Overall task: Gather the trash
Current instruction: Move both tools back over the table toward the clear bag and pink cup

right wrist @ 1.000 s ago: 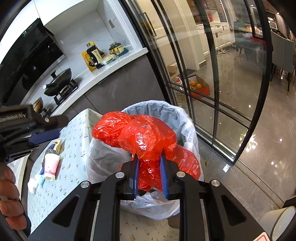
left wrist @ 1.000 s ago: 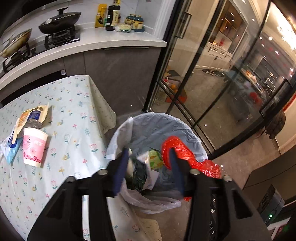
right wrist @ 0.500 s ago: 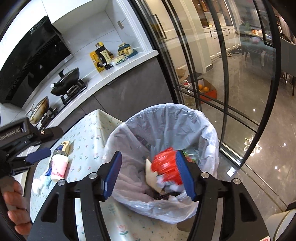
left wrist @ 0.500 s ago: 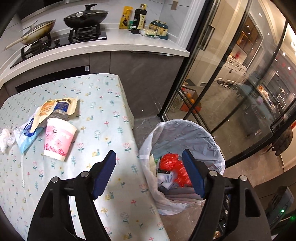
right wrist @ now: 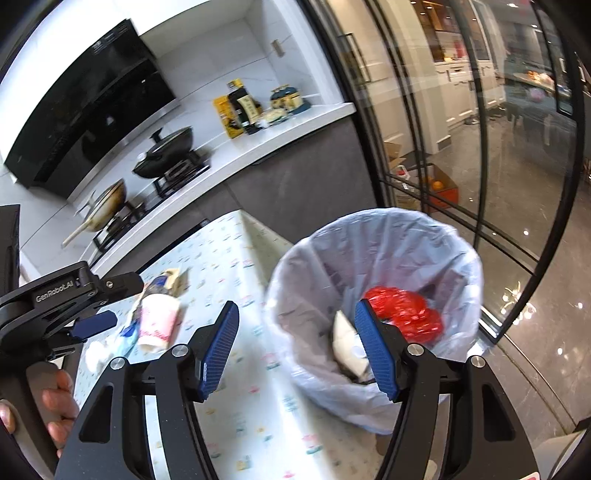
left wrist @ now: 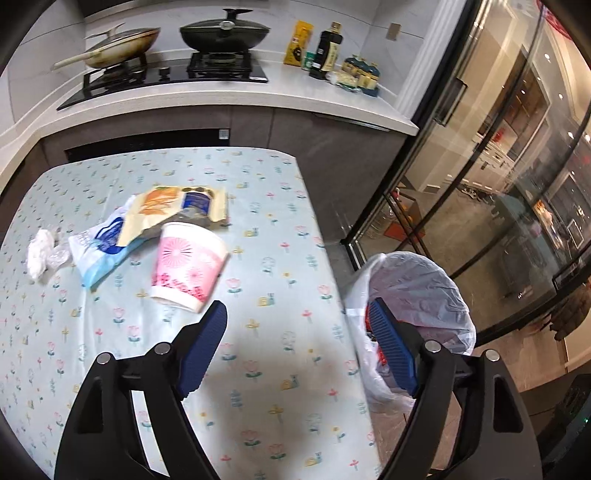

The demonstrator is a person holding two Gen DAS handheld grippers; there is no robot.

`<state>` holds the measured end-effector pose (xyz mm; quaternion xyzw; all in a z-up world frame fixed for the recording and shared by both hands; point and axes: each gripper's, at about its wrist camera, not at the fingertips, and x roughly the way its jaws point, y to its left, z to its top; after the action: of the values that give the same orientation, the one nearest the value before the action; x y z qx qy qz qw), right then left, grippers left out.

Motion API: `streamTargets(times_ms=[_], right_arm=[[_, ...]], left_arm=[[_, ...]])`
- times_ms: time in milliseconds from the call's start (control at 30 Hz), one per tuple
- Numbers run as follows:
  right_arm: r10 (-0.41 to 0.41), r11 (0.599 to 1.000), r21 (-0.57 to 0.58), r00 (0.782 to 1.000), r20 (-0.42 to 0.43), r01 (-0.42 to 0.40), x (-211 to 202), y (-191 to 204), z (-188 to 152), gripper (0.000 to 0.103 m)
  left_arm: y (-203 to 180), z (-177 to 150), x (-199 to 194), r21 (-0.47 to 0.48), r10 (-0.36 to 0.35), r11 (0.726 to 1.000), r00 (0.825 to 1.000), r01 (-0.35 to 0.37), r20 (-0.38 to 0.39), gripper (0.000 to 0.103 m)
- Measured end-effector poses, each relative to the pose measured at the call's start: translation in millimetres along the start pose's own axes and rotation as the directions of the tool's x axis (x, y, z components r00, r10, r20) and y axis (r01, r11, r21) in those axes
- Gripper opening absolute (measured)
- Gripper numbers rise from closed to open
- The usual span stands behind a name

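Note:
A pink and white paper cup (left wrist: 188,267) lies on its side on the flowered tablecloth (left wrist: 258,369). Behind it lie a yellow snack wrapper (left wrist: 177,206), a blue and white packet (left wrist: 99,247) and a crumpled white plastic wad (left wrist: 42,251). My left gripper (left wrist: 295,347) is open and empty, hovering over the table's right edge, just short of the cup. My right gripper (right wrist: 295,347) is open and empty above the rim of the trash bin (right wrist: 388,236). A red plastic bag (right wrist: 406,314) and a white wrapper (right wrist: 347,339) lie inside the bin. The cup (right wrist: 157,323) also shows in the right wrist view.
The bin with its white liner (left wrist: 417,280) stands on the floor right of the table. Behind are a grey counter, a stove with a wok (left wrist: 225,33) and a pan (left wrist: 118,44), and bottles (left wrist: 328,51). Glass doors (right wrist: 480,147) run along the right.
My right gripper opened and the red bag dropped into the bin. My left gripper opened wide and swung left from over the bin toward the table and the cup.

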<state>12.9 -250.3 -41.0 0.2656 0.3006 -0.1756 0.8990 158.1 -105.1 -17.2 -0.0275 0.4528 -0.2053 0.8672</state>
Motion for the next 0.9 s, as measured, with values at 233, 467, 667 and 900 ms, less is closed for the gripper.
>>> streamTargets(times_ms=[233,467,667,900], right_arm=[[0.054,0.996,-0.065,0.998,-0.035,-0.056,4,47,-16,0.064],[0.088,0.989,-0.115,0.993,-0.078,-0.097,13,90,-35,0.065],[0.111,0.980,-0.156,0.988,-0.111,-0.128,22,125,-49,0.065],[0.122,0.973,-0.179,0.982,-0.146,-0.148,43,160,-62,0.070]], left_arm=[[49,-4,-13,-0.061,0.034,0.998,0.999,-0.033,0.012,0.076],[102,-10,-25,-0.124,0.081,0.989,0.996,-0.078,0.023,0.082],[151,-15,-33,-0.180,0.118,0.977,0.993,-0.112,0.022,0.083],[212,-20,-38,-0.248,0.165,0.956,0.986,-0.157,0.012,0.083]])
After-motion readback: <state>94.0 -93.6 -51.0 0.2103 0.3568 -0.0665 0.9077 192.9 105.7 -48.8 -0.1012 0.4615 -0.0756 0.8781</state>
